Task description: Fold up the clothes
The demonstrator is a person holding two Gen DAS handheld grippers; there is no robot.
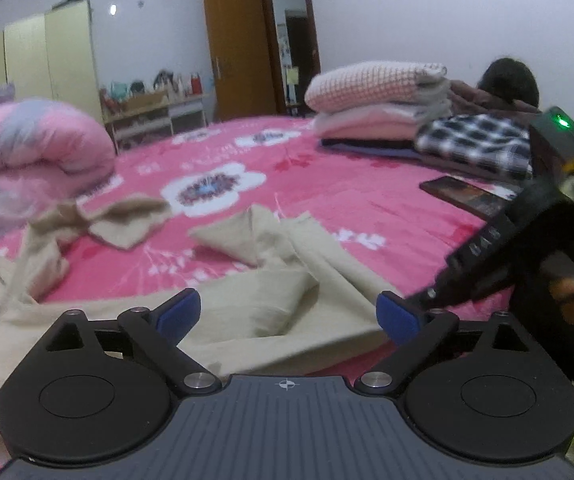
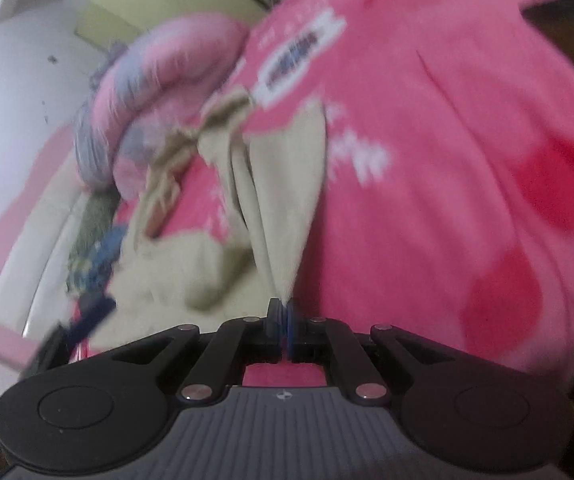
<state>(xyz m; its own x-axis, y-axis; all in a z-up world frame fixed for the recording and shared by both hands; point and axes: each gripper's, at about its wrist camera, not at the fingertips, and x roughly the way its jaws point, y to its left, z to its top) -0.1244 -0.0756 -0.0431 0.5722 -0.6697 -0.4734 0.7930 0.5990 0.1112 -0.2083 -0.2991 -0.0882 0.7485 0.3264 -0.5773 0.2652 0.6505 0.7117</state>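
While right gripper pinches it, beige garment stretches lengthwise away.

A wide bed fills the room, spread with a bright pink sheet printed with white flowers. Behind it stand pale walls, a brown wooden door open onto a dim passage, and pale yellow wardrobes to the left. A low shelf crowded with small items sits between wardrobe and door.
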